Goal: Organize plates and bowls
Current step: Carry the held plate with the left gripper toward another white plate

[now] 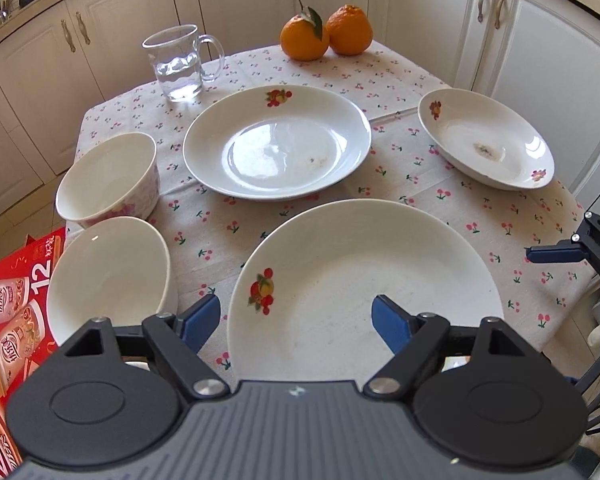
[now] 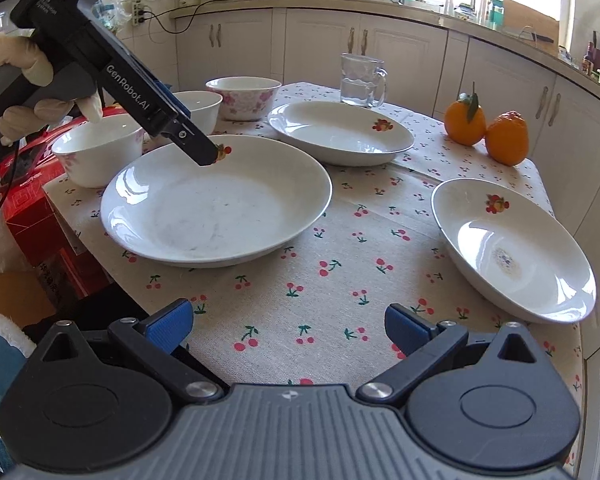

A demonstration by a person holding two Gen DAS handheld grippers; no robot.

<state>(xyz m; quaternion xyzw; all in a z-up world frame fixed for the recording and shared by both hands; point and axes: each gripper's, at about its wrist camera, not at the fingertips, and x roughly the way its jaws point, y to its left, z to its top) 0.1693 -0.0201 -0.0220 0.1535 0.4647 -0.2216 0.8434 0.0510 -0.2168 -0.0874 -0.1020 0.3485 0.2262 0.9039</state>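
Three white plates with fruit prints lie on the cherry-print tablecloth: a near plate [image 1: 364, 272] [image 2: 216, 204], a middle plate [image 1: 276, 144] [image 2: 340, 132] and a right plate [image 1: 484, 144] [image 2: 516, 248]. A flowered bowl [image 1: 108, 176] [image 2: 244, 96] and a white bowl [image 1: 108, 276] [image 2: 96, 152] stand at the left, with a third bowl [image 2: 200, 104] between them. My left gripper [image 1: 296, 320] [image 2: 204, 154] hovers open over the near plate's left rim, holding nothing. Over bare cloth in front of the plates, my right gripper [image 2: 288, 328] [image 1: 556, 254] is open and empty.
A glass mug of water [image 1: 180, 64] [image 2: 360, 80] and two oranges [image 1: 324, 34] [image 2: 484, 132] stand at the table's far side. A red carton [image 1: 12, 312] [image 2: 32, 200] sits beside the table by the bowls. Kitchen cabinets [image 1: 540, 60] surround the table.
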